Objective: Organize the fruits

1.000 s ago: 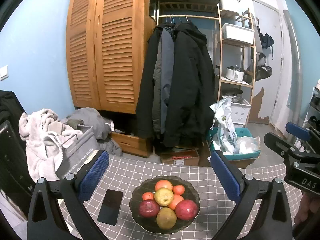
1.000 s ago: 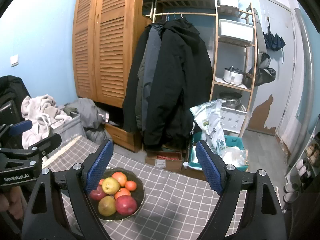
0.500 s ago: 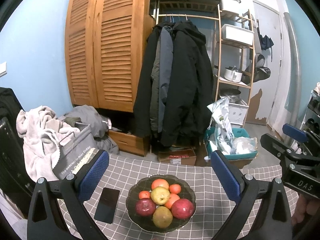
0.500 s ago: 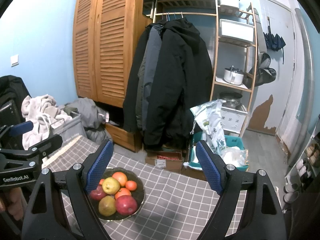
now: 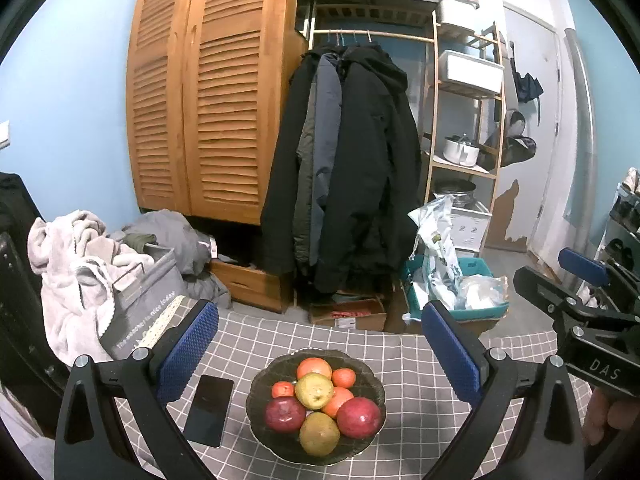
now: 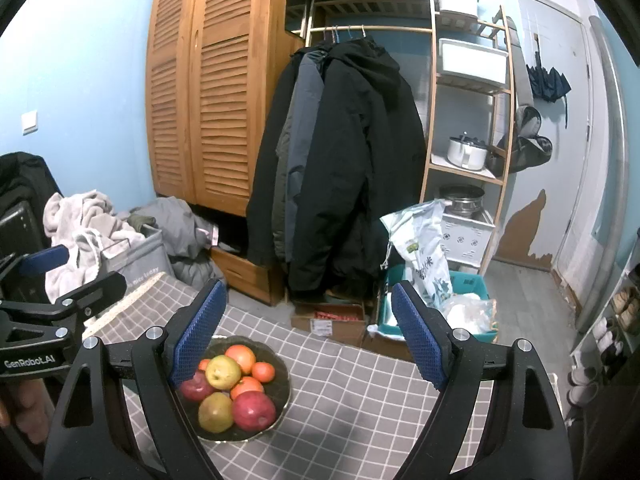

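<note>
Both claws hang above the checked tablecloth, and the dark glass fruit bowl sits heaped with fruit. The left gripper has its blue pads spread wide, nothing between them; the bowl lies just below and ahead, centred in the gap. The right gripper is spread wide too, empty, with the bowl low to its left, partly behind the left finger. A yellow-green pear tops the pile, red apples in front. A black phone lies left of the bowl.
</note>
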A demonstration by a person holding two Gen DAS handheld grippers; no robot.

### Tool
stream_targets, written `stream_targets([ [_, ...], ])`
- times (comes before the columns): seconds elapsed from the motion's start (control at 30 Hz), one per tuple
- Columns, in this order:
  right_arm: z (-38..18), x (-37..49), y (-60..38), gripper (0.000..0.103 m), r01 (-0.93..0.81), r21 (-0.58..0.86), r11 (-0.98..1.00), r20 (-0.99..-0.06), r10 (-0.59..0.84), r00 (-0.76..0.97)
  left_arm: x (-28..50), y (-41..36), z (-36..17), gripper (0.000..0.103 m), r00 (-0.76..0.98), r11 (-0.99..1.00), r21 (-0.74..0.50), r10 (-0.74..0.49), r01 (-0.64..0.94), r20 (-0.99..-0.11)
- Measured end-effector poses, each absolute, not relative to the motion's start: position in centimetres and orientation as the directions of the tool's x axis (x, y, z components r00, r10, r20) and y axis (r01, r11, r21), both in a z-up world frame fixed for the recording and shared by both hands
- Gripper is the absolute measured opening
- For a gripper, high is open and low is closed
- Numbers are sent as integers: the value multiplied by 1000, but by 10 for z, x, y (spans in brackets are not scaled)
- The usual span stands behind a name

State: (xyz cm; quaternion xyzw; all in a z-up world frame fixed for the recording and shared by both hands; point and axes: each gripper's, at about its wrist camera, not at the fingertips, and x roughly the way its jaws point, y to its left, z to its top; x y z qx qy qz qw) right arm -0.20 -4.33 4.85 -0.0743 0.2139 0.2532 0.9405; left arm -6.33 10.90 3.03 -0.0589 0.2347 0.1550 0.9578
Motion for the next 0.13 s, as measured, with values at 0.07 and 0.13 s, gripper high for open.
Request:
stream_targets([
  [0.07,48,-2,-44,83,-508,-29,861,-440,445,780,-63,107,31,102,840,943,-27,281,-331,-464],
  [0.13,48,-2,-44,83,-507,-30,862,-439,444,781,-63,107,31,102,837,940,-16,295,-340,-462],
])
